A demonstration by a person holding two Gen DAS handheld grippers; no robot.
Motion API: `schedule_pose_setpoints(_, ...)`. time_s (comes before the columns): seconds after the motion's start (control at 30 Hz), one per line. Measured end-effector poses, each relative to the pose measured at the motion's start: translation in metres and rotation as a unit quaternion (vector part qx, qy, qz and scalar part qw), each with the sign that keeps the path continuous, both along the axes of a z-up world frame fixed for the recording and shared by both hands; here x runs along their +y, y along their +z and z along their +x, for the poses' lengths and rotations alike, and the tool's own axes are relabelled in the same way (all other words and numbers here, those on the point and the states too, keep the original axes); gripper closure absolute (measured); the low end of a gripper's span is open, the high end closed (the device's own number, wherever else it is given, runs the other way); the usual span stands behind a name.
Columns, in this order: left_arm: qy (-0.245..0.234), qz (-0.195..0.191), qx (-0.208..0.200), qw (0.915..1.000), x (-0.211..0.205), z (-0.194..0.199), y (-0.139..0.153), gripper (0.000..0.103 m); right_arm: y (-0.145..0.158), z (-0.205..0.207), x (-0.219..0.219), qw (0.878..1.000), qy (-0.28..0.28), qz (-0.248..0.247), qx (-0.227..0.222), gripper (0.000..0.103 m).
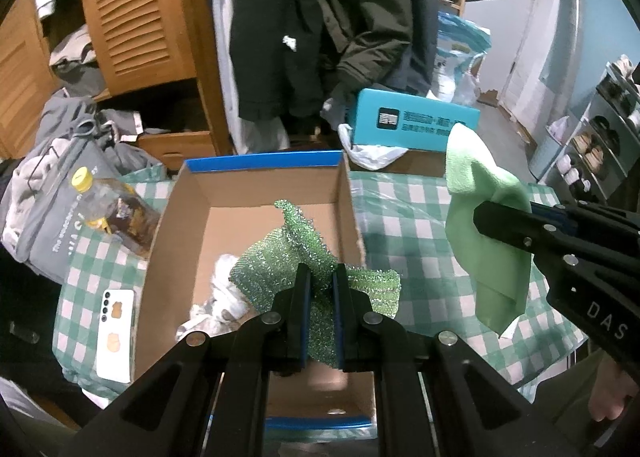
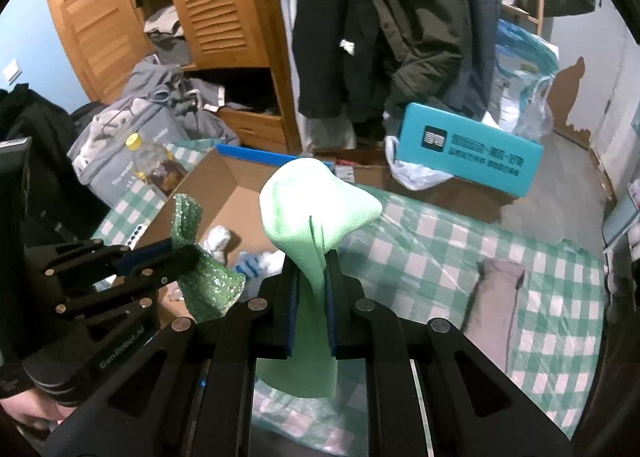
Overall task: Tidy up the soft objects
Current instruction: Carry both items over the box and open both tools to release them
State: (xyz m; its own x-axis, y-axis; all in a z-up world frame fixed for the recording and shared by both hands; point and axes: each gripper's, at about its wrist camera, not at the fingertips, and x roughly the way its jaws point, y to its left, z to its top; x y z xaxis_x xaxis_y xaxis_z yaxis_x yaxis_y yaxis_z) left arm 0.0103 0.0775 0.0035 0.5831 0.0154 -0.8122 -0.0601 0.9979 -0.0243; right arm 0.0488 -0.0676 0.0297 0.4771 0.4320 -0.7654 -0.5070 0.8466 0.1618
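Note:
My left gripper (image 1: 320,277) is shut on a sparkly green mesh cloth (image 1: 280,257) and holds it over the open cardboard box (image 1: 248,185) with a blue rim. White soft items (image 1: 224,297) lie in the box. My right gripper (image 2: 312,261) is shut on a light green microfibre cloth (image 2: 316,201) and holds it above the checked table, right of the box. The right gripper (image 1: 480,217) and its cloth (image 1: 484,217) also show in the left wrist view. The left gripper (image 2: 192,253) with the mesh cloth (image 2: 212,281) shows in the right wrist view.
A green-checked tablecloth (image 1: 412,217) covers the table. A yellow-capped bottle (image 1: 116,209) and a white phone (image 1: 114,333) lie left of the box. A teal box (image 1: 416,117) stands behind. A grey flat item (image 2: 500,285) lies on the table at right.

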Motion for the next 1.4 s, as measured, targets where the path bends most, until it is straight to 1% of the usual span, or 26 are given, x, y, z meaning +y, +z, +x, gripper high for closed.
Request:
schedule_pose_setpoints(0.23, 0.024, -0.003, 0.003, 0.9997, 0.027, -0.003, -0.004, 0.093, 0.0, 0.0, 0.033, 1.0, 0.024, -0.005, 0.0, 0.092)
schedule_pose_setpoints(0.37, 0.039, 0.009, 0.004, 0.9992, 0.04, -0.006, -0.006, 0.093, 0.0, -0.001, 0.052, 0.999, 0.038, -0.005, 0.0, 0.092)
schedule_pose_setpoints(0.47, 0.045, -0.001, 0.009, 0.9989, 0.051, -0.007, -0.01, 0.093, 0.0, 0.0, 0.064, 0.999, 0.046, -0.005, 0.001, 0.092)
schedule_pose_setpoints(0.57, 0.053, -0.001, 0.013, 0.9985, 0.059, -0.008, -0.014, 0.093, -0.001, 0.002, 0.076, 0.999, 0.053, -0.003, 0.005, 0.092)
schedule_pose_setpoints(0.8, 0.072, -0.003, 0.026, 0.9971, 0.078, -0.01, -0.025, 0.093, -0.014, 0.005, 0.101, 0.997, 0.068, -0.009, 0.022, 0.092)
schedule_pose_setpoints(1.0, 0.081, 0.0, 0.043, 0.9958, 0.085, -0.007, -0.035, 0.092, -0.027, 0.008, 0.114, 0.996, 0.077, -0.017, 0.037, 0.092)
schedule_pose_setpoints(1.07, 0.085, 0.004, 0.051, 0.9951, 0.086, -0.006, -0.039, 0.086, -0.032, 0.009, 0.116, 0.996, 0.08, -0.02, 0.044, 0.092)
schedule_pose_setpoints(1.1, 0.087, 0.006, 0.055, 0.9947, 0.086, -0.005, -0.04, 0.078, -0.034, 0.01, 0.116, 0.996, 0.079, -0.022, 0.047, 0.091)
schedule_pose_setpoints(1.13, 0.089, 0.008, 0.056, 0.9944, 0.086, -0.005, -0.041, 0.068, -0.036, 0.011, 0.116, 0.995, 0.08, -0.024, 0.051, 0.086)
schedule_pose_setpoints(1.17, 0.092, 0.012, 0.052, 0.9943, 0.087, -0.006, -0.04, 0.064, -0.037, 0.011, 0.117, 0.995, 0.08, -0.027, 0.053, 0.084)
schedule_pose_setpoints(1.23, 0.093, 0.017, 0.049, 0.9943, 0.086, -0.006, -0.038, 0.052, -0.038, 0.013, 0.115, 0.995, 0.076, -0.03, 0.053, 0.07)
schedule_pose_setpoints(1.27, 0.095, 0.02, 0.048, 0.9941, 0.086, -0.006, -0.038, 0.048, -0.038, 0.013, 0.113, 0.995, 0.074, -0.029, 0.053, 0.068)
schedule_pose_setpoints(1.3, 0.097, 0.023, 0.046, 0.994, 0.087, -0.007, -0.037, 0.045, -0.038, 0.014, 0.109, 0.996, 0.07, -0.027, 0.053, 0.063)
schedule_pose_setpoints(1.33, 0.097, 0.024, 0.045, 0.9939, 0.087, -0.007, -0.037, 0.044, -0.038, 0.015, 0.108, 0.996, 0.067, -0.027, 0.053, 0.057)
schedule_pose_setpoints(1.4, 0.098, 0.024, 0.047, 0.9938, 0.087, -0.006, -0.037, 0.044, -0.036, 0.017, 0.103, 0.997, 0.059, -0.026, 0.05, 0.049)
